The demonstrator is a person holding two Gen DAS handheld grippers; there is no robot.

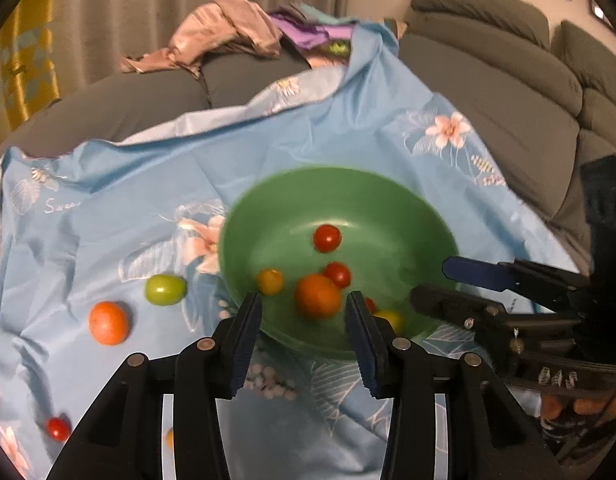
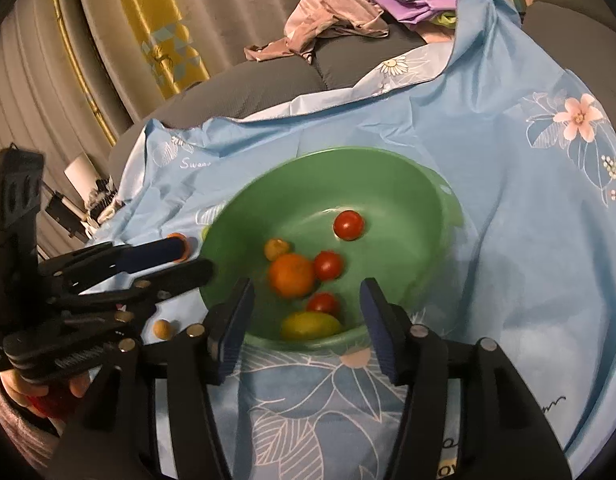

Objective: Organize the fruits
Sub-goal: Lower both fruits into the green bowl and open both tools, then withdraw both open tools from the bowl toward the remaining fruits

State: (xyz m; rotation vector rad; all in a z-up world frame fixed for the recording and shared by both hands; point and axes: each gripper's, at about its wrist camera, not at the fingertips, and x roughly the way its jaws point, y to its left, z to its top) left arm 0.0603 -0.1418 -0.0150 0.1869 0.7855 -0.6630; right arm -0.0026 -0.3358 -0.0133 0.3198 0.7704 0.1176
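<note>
Left gripper (image 1: 304, 316): jaws parted, nothing between them, poised over the near rim of the green bowl (image 1: 396, 192). Right gripper (image 2: 306, 308): jaws likewise apart and empty, above the same rim.

Bowl contents: one orange (image 2: 291, 275), red cherry tomatoes (image 2: 348, 225), a yellow tomato (image 2: 277, 249), a yellow-green fruit (image 2: 310, 326).

Loose on the blue floral cloth (image 1: 268, 140), left of the bowl: a second orange (image 1: 108, 323), a green tomato (image 1: 165, 289); a red cherry tomato (image 1: 57, 429) near the cloth's front-left edge.

Handling, judged: tomatoes light, smooth, easily bruised and inclined to roll; take each across its middle, gently. Cloth soft and wrinkled; open room left of the bowl.
</note>
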